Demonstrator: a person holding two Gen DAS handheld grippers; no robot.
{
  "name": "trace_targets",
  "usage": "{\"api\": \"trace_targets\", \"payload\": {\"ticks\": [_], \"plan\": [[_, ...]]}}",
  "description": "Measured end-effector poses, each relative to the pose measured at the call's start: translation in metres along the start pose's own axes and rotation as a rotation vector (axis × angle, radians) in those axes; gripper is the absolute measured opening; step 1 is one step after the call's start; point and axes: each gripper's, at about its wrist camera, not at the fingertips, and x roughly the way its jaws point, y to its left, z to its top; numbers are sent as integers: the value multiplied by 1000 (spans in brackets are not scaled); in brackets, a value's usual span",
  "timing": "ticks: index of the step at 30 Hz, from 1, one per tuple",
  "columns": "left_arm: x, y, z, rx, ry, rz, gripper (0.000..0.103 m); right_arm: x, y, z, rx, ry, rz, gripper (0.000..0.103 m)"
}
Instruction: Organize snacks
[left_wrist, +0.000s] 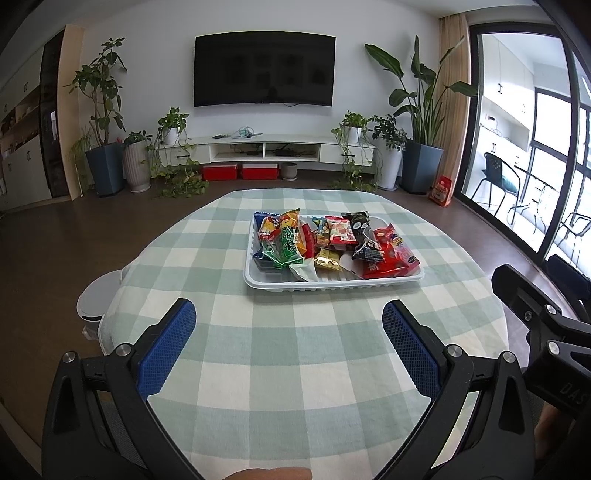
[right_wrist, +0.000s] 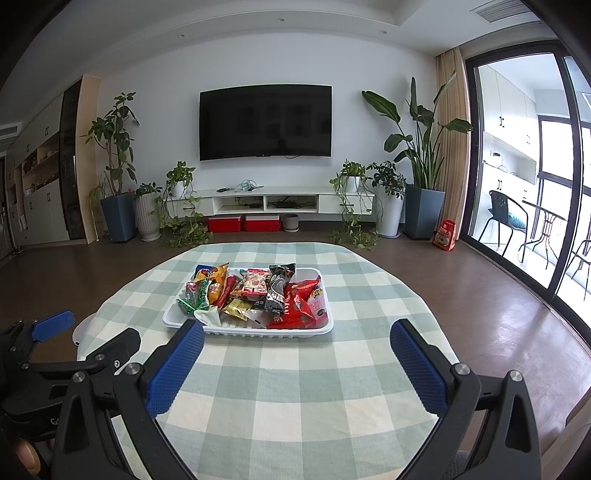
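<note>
A white tray (left_wrist: 334, 284) stands on the green-and-white checked table, holding several snack packs: a green pack (left_wrist: 286, 247), a red pack (left_wrist: 393, 254), a black pack (left_wrist: 364, 236) and a gold pack (left_wrist: 327, 260). My left gripper (left_wrist: 290, 314) is open and empty, well short of the tray. In the right wrist view the same tray (right_wrist: 258, 330) with its red pack (right_wrist: 301, 306) lies just beyond my right gripper (right_wrist: 297, 332), which is open and empty. The right gripper's body shows at the left view's right edge (left_wrist: 532, 317); the left gripper's body shows at the right view's left (right_wrist: 51, 325).
The checked tablecloth (left_wrist: 295, 369) covers the table. A white round bin (left_wrist: 96, 299) stands by its left edge. Beyond are a TV (left_wrist: 264, 70), a low white cabinet (left_wrist: 273, 147), potted plants and a glass door at the right.
</note>
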Motion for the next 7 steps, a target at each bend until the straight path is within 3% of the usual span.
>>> {"api": "trace_targets", "payload": {"ticks": [7], "plan": [[-2,-1,-12,11,-18,4,103,-1,0,2,3,1,1,103]]}}
